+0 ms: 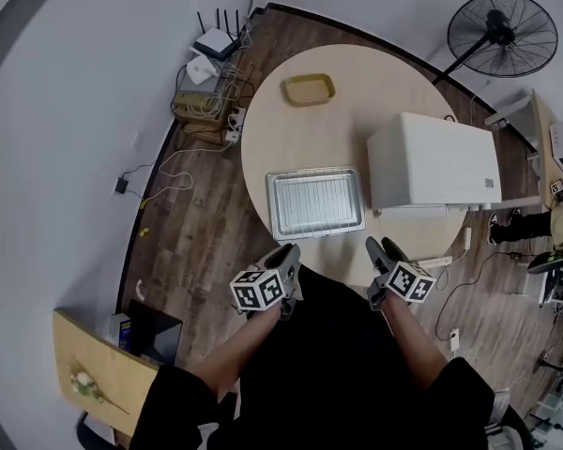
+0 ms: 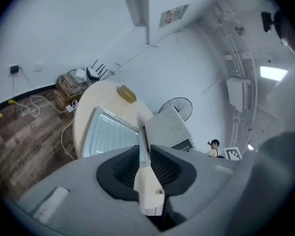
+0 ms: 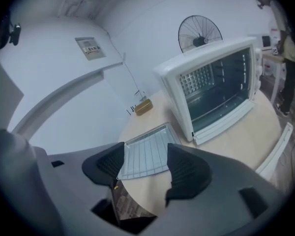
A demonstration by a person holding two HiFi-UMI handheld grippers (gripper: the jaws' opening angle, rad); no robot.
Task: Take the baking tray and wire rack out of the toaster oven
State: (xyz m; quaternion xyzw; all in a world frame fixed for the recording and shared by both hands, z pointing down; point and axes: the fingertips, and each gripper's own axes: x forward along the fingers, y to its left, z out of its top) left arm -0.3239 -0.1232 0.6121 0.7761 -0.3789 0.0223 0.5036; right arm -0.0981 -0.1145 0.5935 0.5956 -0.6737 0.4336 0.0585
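Baking tray (image 1: 315,202) with wire rack (image 1: 310,195) lies on the table (image 1: 357,111), left of the toaster oven (image 1: 432,162), long side towards both empty grippers: left gripper (image 1: 283,254), nearer, nearly closed; right gripper (image 1: 385,249) spread.

Looking steeply down from head height onto the round table (image 1: 263,148), with the toaster oven (image 1: 432,162) sitting at three o'clock. Riding close behind each pair of jaws at six o'clock, facing across it, sharing with the head view the baking tray (image 1: 314,202), toaster oven and fan (image 1: 507,31).
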